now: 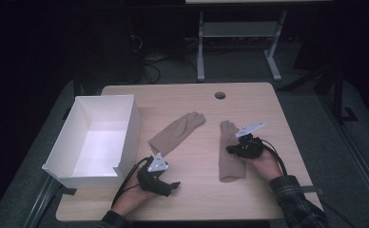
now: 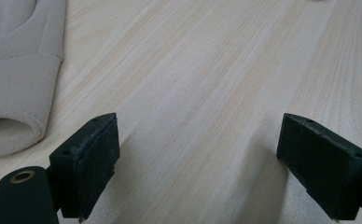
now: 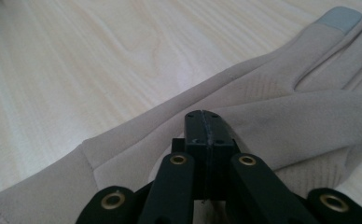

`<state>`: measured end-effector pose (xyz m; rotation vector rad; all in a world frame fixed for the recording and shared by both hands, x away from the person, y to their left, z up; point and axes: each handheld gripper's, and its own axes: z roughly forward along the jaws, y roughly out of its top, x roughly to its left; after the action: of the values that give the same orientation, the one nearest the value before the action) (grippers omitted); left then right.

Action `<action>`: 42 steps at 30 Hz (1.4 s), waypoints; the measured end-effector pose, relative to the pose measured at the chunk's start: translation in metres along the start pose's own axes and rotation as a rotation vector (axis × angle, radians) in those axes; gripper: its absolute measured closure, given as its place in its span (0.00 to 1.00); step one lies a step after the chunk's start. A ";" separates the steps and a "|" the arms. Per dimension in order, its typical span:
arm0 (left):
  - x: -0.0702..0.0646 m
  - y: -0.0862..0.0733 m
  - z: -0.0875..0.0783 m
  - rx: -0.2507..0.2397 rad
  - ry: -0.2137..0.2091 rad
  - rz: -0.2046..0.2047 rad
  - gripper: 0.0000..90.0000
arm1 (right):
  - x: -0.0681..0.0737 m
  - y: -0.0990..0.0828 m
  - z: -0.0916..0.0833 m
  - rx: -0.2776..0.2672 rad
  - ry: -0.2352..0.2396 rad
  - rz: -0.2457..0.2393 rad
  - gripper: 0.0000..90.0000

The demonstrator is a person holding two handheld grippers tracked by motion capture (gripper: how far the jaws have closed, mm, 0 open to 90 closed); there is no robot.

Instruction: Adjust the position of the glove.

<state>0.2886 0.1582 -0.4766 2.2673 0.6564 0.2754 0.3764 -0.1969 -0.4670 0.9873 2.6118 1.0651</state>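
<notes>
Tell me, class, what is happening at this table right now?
A person works with tongs in each hand at a wooden table. The right tongs are shut, their tips over the right beige glove; whether they pinch its fabric cannot be told. The left tongs are open above bare wood, near the cuff of the left glove. A white box stands beside it.
</notes>
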 end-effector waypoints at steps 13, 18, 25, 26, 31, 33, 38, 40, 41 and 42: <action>0.000 0.000 0.000 -0.002 -0.001 0.000 0.14 | 0.023 -0.011 -0.008 0.019 0.062 -0.033 1.00; 0.000 0.000 0.000 -0.004 -0.001 -0.003 0.14 | 0.033 -0.015 -0.012 0.030 0.092 -0.047 1.00; 0.000 0.000 0.000 -0.004 -0.001 -0.003 0.14 | 0.048 -0.022 -0.016 0.037 0.138 -0.073 1.00; 0.000 0.000 0.000 -0.004 -0.001 -0.004 0.14 | 0.049 -0.023 -0.016 0.035 0.146 -0.084 1.00; 0.000 0.000 0.000 -0.003 0.000 -0.005 0.14 | 0.059 -0.027 -0.019 0.046 0.168 -0.105 1.00; 0.000 0.000 0.000 -0.003 0.000 -0.005 0.14 | 0.061 -0.027 -0.019 0.046 0.164 -0.112 1.00; 0.000 0.000 0.000 -0.002 0.000 -0.004 0.14 | 0.061 -0.025 -0.022 0.038 0.177 -0.117 0.94; 0.000 0.000 0.000 -0.003 0.000 -0.004 0.14 | 0.061 -0.024 -0.024 0.019 0.179 -0.120 0.91; 0.000 0.000 0.000 -0.003 0.000 -0.004 0.14 | 0.060 -0.023 -0.027 0.008 0.179 -0.119 0.90; 0.000 0.000 0.000 -0.002 0.000 -0.003 0.14 | 0.060 -0.022 -0.029 0.002 0.176 -0.108 0.88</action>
<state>0.2884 0.1578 -0.4768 2.2637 0.6591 0.2741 0.3074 -0.1874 -0.4540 0.7754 2.7685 1.1716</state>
